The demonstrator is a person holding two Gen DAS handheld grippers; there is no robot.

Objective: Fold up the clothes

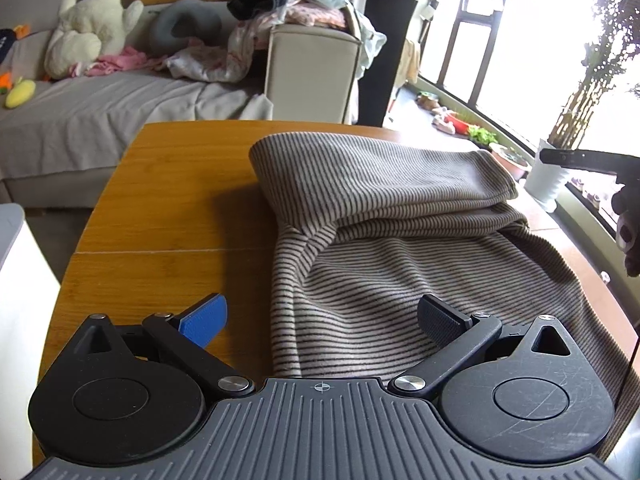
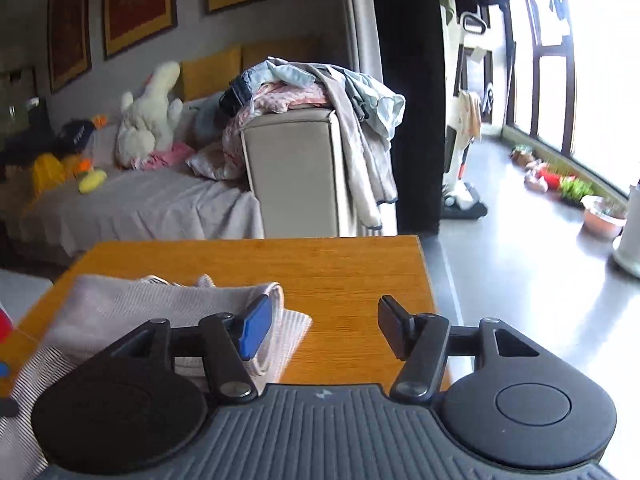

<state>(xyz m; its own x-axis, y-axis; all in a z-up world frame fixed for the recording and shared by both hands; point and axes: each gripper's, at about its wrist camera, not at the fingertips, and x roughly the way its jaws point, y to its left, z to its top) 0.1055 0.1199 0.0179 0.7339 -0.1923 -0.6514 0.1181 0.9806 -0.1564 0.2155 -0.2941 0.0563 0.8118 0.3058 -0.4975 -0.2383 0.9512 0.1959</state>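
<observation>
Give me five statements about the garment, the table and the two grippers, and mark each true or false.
1. The striped garment lies on a wooden table. True.
2. The left gripper is clamped on the garment. False: its jaws stand wide open above the cloth.
3. The right gripper is open with nothing between its fingers. True.
4. The garment is spread out flat in a single layer. False: its far part is folded over on itself.
5. The sofa arm is bare. False: clothes are piled on it.
</observation>
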